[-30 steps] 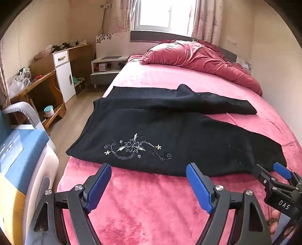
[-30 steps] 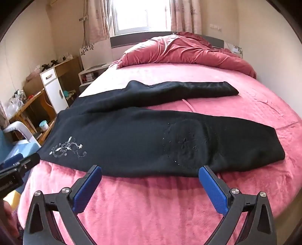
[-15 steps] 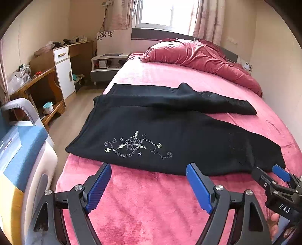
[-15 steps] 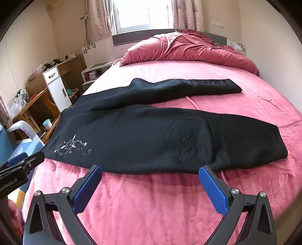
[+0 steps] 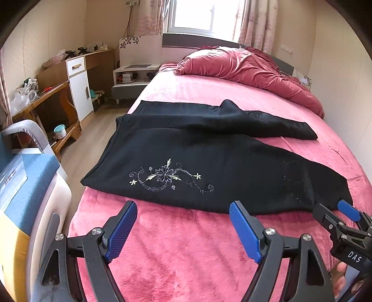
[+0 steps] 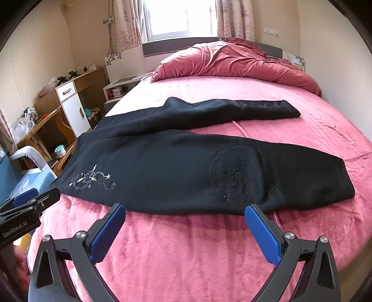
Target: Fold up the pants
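pink bed cover [image 5: 209, 93] | rumpled red duvet [image 5: 244, 67] at headboard | white-fronted cabinet [image 5: 79, 86] | nightstand [image 5: 130, 81] | window [image 6: 172, 16]

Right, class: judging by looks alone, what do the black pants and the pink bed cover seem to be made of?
Black pants: apparently a soft matte knit or fleece; dull, light-absorbing surface, limp drape, pale floral embroidery near the waist.
Pink bed cover: likely plush velvety fleece; its nap shows darker and lighter streaks with a faint sheen. Exact fibres cannot be told.
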The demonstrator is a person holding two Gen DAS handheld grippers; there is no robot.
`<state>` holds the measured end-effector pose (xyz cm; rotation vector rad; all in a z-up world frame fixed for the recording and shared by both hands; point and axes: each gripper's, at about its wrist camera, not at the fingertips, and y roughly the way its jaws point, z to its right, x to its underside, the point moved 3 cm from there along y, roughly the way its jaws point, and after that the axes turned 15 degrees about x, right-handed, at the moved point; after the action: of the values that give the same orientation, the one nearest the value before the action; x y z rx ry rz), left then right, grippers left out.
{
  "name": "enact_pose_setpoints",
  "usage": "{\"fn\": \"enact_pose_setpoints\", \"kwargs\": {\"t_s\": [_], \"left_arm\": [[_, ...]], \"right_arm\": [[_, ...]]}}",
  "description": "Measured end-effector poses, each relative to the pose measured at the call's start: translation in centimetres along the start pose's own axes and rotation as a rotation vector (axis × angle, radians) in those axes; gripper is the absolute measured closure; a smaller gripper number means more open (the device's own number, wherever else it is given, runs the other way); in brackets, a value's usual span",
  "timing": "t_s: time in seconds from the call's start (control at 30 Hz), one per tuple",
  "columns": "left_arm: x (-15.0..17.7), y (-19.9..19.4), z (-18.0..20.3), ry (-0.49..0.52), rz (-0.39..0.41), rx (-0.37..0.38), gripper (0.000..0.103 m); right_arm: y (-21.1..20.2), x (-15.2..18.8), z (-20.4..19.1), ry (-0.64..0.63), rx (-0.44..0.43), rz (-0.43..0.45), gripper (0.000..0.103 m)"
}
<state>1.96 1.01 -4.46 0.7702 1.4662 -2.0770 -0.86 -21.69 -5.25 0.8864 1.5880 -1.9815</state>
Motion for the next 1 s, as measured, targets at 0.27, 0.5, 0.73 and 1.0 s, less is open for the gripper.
{"fn": "enact_pose_setpoints", "kwargs": {"t_s": [0.27, 0.5, 0.73, 1.0], "left_arm": [[-0.08, -0.19, -0.1, 0.0, 0.003, -0.001, 0.02], [-0.09, -0.38, -0.03, 0.001, 0.006, 0.0, 0.02], [-0.08, -0.4, -0.01, 0.0, 0.006, 0.0, 0.02], [0.0, -0.35, 0.05, 0.001, 0.004, -0.001, 0.02]], "right_arm": [[0.06, 0.02, 0.12, 0.004, 0.003, 0.001, 0.0], [0.12, 0.08, 0.17, 0.003, 0.006, 0.005, 0.0], [0.16, 0.17, 0.39, 0.005, 0.01, 0.008, 0.0], [0.18, 0.21, 0.55, 0.006, 0.012, 0.01, 0.0]]}}
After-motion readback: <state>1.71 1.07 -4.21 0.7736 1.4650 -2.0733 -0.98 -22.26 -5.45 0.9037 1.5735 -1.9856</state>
